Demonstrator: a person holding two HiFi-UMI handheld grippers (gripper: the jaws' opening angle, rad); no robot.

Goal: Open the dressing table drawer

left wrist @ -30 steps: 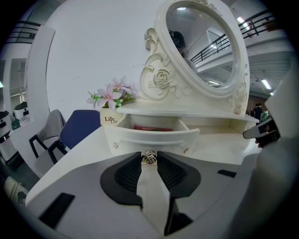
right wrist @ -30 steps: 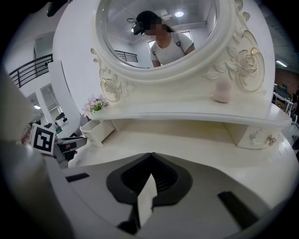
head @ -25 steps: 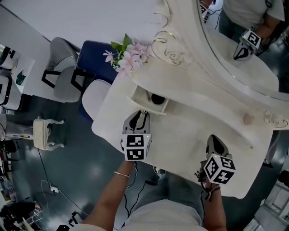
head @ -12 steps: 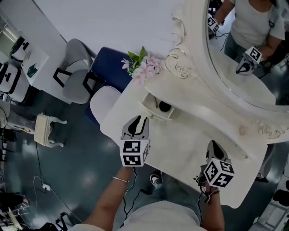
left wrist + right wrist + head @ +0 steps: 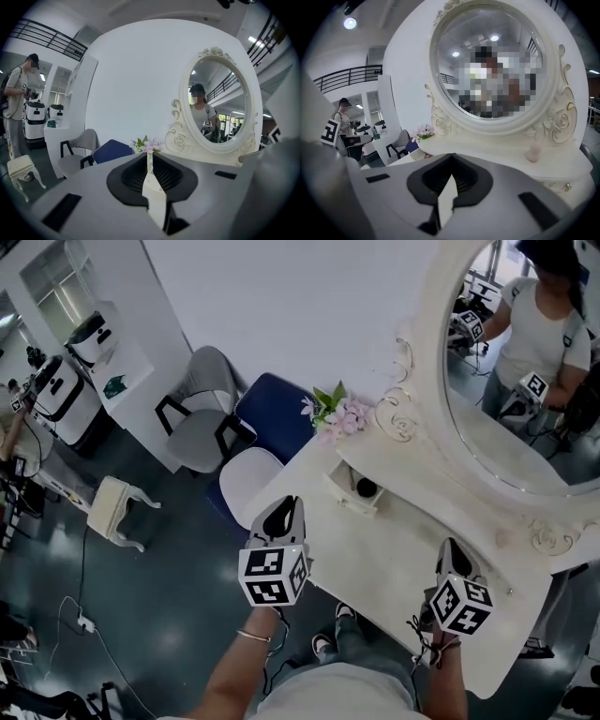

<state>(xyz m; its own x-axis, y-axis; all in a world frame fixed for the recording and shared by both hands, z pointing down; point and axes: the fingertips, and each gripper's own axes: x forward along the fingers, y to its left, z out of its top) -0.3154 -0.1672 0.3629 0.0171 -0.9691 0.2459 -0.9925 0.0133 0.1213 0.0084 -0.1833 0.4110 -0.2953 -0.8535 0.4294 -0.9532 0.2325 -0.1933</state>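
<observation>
Head view, item one: left gripper (image 5: 284, 510), held over the near left edge of the dressing table (image 5: 412, 559). Its jaws have just been closing and now stand drawn in to a thin slit, with nothing in it.

Item two: right gripper (image 5: 453, 554), over the near right part of the table top. Its jaws are together and empty.

Item three: drawer (image 5: 342, 498), the task's thing.
- Place: under the raised shelf below the mirror (image 5: 525, 409). It lies at about 3 o'clock from your left gripper and 10 o'clock from your right, apart from both.
- State: it stands pulled out with its inside showing, so the opening looks done.
- Handling, as a judgement: a small, stiff box, likely light and easy on its runner. The pale glossy finish may be slippery. Take it by the front panel or top lip and pull straight, since a skewed pull could jam it. No knob can be made out.
- Contents: one dark round thing (image 5: 367, 488) toward the back right; what it is you cannot tell. The rest of the inside is too small to read.

Item four: pink flowers (image 5: 339, 413), at 12 o'clock from the drawer on the table's far left corner.
</observation>
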